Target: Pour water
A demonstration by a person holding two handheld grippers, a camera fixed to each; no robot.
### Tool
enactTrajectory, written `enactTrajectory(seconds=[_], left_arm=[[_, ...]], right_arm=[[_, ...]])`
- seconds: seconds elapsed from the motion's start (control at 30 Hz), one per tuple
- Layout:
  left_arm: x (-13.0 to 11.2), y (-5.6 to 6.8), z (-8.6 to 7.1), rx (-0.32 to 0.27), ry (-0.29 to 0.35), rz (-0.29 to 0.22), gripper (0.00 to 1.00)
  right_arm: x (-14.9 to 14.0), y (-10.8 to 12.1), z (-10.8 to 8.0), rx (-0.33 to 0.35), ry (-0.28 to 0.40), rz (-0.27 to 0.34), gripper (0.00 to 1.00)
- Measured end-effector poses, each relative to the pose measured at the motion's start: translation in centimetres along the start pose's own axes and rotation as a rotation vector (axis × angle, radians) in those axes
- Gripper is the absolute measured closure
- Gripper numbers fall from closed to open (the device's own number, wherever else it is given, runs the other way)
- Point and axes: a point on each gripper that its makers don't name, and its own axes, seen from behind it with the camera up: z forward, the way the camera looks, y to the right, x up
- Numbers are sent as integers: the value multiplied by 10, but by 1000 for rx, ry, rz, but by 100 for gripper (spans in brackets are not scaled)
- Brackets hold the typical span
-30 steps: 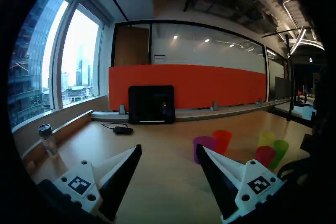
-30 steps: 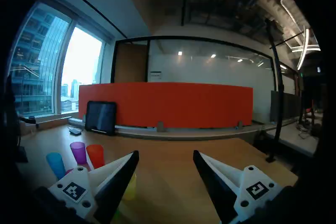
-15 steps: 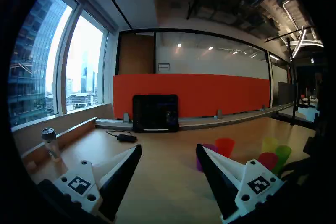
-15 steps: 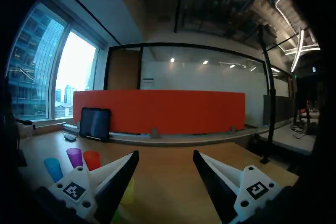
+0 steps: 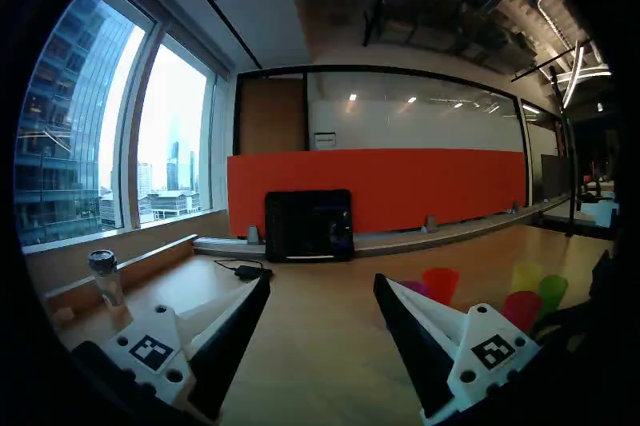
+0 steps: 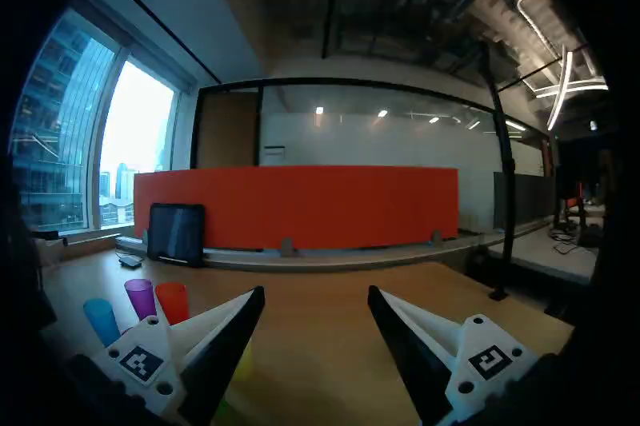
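Seeing the clear, dark-capped bottle upright on the worktop, I find left gripper and right gripper spread wide, holding nothing.

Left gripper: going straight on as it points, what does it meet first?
Likely the dark tablet standing before the orange partition, after open desk; the cups sit off to the right.

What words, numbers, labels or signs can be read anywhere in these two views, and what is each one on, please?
None can be read.
Too small: the white sign on the glass wall.
Patterns only, no letters: the square markers on the left hand-held gripper and right hand-held gripper.
No legible label: the bottle.
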Motion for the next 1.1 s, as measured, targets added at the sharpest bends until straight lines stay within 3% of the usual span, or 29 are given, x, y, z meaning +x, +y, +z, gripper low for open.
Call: enactTrajectory(seconds=[0.4,1.1], left_arm=[[-15,1,-3,18,8,12,4],[-43,-18,-5,27,-10,-11,4]], right_arm=[[6,-5,-2,1,-1,-4,0],[12,-15,-2,4,-4,-20,0]])
